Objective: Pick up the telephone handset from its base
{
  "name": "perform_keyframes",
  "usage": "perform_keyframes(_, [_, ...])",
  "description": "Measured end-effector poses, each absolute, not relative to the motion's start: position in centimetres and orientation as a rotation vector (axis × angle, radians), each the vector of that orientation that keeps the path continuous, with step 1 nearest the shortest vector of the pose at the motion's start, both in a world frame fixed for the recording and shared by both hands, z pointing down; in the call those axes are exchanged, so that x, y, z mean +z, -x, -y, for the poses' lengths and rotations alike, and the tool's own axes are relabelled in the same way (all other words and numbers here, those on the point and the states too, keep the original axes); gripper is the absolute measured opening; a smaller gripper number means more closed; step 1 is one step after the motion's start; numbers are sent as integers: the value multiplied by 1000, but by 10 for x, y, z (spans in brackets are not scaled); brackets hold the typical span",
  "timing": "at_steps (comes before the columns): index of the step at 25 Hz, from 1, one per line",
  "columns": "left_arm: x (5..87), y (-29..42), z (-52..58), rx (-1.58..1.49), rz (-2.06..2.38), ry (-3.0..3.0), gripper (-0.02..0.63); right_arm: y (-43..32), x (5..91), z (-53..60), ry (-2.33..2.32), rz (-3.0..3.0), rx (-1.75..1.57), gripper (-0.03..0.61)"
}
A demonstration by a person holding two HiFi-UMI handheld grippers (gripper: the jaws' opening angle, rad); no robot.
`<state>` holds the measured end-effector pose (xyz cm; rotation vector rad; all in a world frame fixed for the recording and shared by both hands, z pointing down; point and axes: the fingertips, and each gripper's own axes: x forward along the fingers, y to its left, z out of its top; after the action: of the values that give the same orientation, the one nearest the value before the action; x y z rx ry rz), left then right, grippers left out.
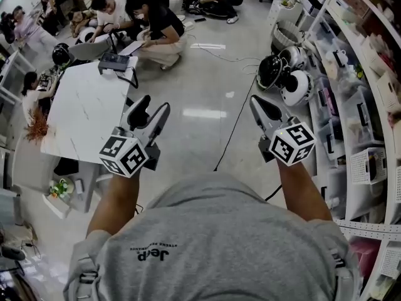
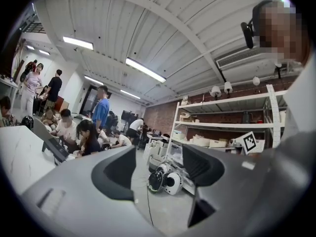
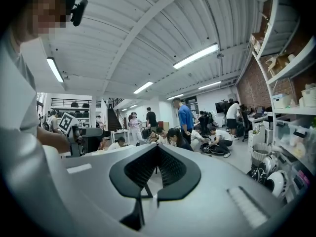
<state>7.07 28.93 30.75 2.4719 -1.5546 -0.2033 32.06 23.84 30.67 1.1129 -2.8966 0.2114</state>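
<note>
Head view shows no telephone; my left gripper (image 1: 150, 107) gapes empty, right gripper (image 1: 259, 104) pinched shut (both mid-air); I risk snagging the floor cable (image 1: 235, 127).

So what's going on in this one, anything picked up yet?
Nothing is being handled. A person holds both grippers out level above the floor: the left gripper has its jaws apart with nothing between them, the right gripper has its jaws together, empty. No telephone shows in any view. A white table stands to the left, shelving runs along the right, and people sit on the floor ahead.
</note>
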Motion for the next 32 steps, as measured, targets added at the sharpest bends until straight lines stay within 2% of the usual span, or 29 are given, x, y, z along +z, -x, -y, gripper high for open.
perform_keyframes(2, [305,-80,-289,-208,1579,-2465,376,-332,308,-236,-1102,2906,215,5])
perform_keyframes(4, [304,-90,-287,-213,1596,-2460,402,-342,309,-233,-1088,2913,222,5])
perform_keyframes(10, [307,-109,-278,-206,1602,-2439,408,-356,310,-217,-1048,2929,222,5])
perform_keyframes(16, [312,-99,-243,-200,1586,-2446,408,-337,311,-185,-1034,2928,214,5])
perform_keyframes(24, [337,-32,-141,-216,1483,-2512,408,-266,327,-99,-1110,2878,175,5])
perform_keyframes(32, [329,64,4,-165,1334,-2615,408,-157,316,27,-1250,2837,192,5])
